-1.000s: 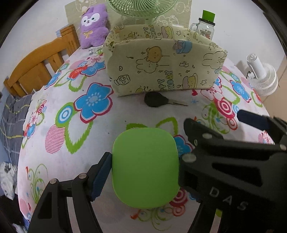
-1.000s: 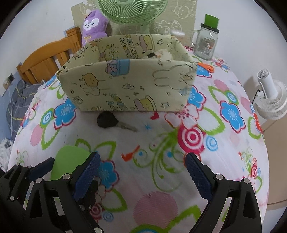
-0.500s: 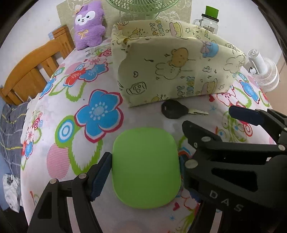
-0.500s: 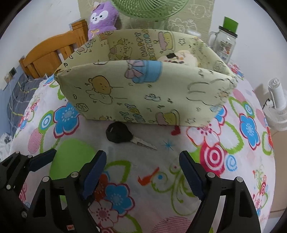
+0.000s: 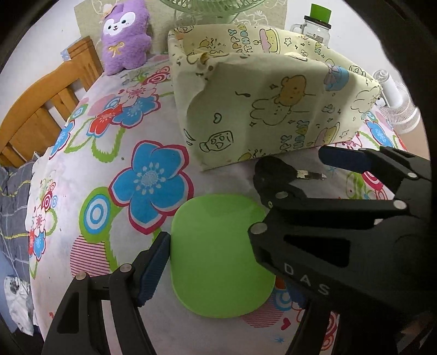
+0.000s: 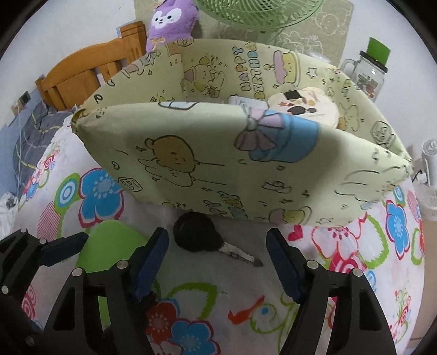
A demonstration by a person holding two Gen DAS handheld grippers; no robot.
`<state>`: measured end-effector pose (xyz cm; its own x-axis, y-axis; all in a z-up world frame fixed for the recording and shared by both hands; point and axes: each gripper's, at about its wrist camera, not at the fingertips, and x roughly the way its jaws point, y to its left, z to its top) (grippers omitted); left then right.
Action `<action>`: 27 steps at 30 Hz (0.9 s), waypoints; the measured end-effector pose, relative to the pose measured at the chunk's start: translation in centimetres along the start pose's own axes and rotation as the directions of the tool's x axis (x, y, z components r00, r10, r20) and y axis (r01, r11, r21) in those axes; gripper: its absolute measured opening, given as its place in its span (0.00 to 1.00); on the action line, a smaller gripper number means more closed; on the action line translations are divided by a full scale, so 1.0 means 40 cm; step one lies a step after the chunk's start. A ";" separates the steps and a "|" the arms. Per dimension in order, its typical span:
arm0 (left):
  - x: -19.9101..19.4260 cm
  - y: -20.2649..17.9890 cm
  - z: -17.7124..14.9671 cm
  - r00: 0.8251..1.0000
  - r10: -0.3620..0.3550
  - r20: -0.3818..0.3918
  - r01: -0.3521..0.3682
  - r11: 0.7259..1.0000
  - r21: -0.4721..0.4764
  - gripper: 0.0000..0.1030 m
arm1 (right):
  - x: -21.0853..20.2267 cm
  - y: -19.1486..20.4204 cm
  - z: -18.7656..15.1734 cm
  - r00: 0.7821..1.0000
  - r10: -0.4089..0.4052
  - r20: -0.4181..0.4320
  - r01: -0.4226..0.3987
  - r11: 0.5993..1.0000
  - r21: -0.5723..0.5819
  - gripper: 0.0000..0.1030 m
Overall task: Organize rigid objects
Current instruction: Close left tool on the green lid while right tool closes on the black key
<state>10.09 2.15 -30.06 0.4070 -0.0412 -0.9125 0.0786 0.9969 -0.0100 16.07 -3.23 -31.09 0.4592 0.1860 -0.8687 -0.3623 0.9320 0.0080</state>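
Observation:
My left gripper (image 5: pixel 215 254) is shut on a flat green rounded case (image 5: pixel 221 254), held just above the flowered tablecloth; its right finger is hidden behind my right gripper's black body. A black-headed key (image 6: pixel 196 236) lies on the cloth right in front of the cartoon-print fabric box (image 6: pixel 218 163). My right gripper (image 6: pixel 217 254) points down over the key with its jaws closing. The key lies between the pads, which do not touch it. The green case (image 6: pixel 109 245) shows at the left of the right wrist view. The key (image 5: pixel 308 174) is partly hidden in the left wrist view.
The fabric box (image 5: pixel 273 109) holds a round printed item (image 6: pixel 303 109) and a white card (image 6: pixel 245 102). Behind it stand a purple plush (image 5: pixel 125 35), a green fan (image 6: pixel 256 13) and a glass jar (image 6: pixel 368 73). A wooden chair (image 5: pixel 46 109) is left, a white fan (image 5: pixel 396 103) right.
Both grippers have moved closer to the fabric box. The right jaws have narrowed around the key. The green case has stayed in the left grip.

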 end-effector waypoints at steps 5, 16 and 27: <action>0.009 0.014 0.011 1.000 -0.017 -0.012 0.017 1.000 0.013 0.75 | 0.023 0.017 0.011 1.000 0.007 -0.004 -0.008 1.000 -0.025 0.69; 0.024 0.027 0.033 1.000 -0.023 -0.019 0.024 0.999 0.025 0.75 | 0.031 0.029 0.029 1.000 0.007 0.010 -0.007 1.000 -0.023 0.34; 0.013 0.006 0.024 1.000 -0.019 -0.014 0.020 0.999 0.049 0.75 | -0.012 0.015 -0.027 1.000 -0.002 -0.004 0.002 1.000 0.012 0.34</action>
<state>11.19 2.31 -30.14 0.3928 -0.0596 -0.9177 0.1317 0.9913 -0.0080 14.75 -3.10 -31.20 0.4565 0.1825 -0.8708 -0.3517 0.9361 0.0119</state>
